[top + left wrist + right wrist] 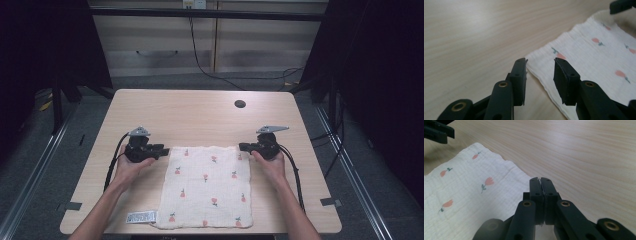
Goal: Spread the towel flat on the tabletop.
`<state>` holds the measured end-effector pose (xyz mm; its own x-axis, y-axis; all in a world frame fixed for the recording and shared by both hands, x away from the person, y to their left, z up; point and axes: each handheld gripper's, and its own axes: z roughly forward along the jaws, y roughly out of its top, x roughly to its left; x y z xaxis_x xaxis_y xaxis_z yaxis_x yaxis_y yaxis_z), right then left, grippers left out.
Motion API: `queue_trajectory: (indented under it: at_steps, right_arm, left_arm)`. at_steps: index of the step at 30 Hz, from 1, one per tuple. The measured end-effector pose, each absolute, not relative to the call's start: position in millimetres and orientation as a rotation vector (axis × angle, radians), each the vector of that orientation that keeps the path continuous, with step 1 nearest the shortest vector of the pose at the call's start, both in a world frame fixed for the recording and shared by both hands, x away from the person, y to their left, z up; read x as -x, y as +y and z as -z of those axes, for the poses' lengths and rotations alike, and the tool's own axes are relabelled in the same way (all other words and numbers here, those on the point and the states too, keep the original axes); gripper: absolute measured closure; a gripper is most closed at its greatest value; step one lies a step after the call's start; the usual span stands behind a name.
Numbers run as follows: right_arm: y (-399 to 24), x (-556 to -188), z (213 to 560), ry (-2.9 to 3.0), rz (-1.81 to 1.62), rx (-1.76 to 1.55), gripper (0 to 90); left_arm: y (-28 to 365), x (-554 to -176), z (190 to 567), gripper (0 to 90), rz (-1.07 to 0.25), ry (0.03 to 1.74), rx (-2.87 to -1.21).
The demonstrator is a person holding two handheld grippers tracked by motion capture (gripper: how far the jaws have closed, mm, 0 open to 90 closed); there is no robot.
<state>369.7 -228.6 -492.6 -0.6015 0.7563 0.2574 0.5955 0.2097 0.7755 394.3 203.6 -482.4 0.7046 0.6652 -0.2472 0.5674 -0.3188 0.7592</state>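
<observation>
Muslin cloth [207,186] with tulip print lies flat near the table's [200,110] front edge. My left gripper [540,62] gapes around its corner; right gripper [540,181] pinches the other corner. High view shows bare wood beyond.

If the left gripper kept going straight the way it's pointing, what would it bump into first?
Most likely the cloth. The left gripper points at its near corner with jaws apart, and that corner lies just ahead between them. Far beyond waits the right gripper, though depth is hard to judge.
</observation>
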Motion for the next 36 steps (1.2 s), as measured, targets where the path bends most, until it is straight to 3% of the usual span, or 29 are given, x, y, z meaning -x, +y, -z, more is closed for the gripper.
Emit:
queue_trajectory:
  at_steps: [21, 30, 36]
  right_arm:
    - [-235, -369, 490, 2.305, -1.348, -1.308, 89.0]
    - [-236, -370, 491, 2.303, -1.351, -1.318, 89.0]
    - [-237, -368, 487, 2.314, -1.363, -1.308, 89.0]
  left_arm:
    - [166, -422, 504, 65.9, -0.141, 0.959, -2.12]
    - [161, -413, 504, 84.5, -0.172, 0.897, -2.168]
    - [169, -410, 503, 86.3, -0.148, 0.91, -2.127]
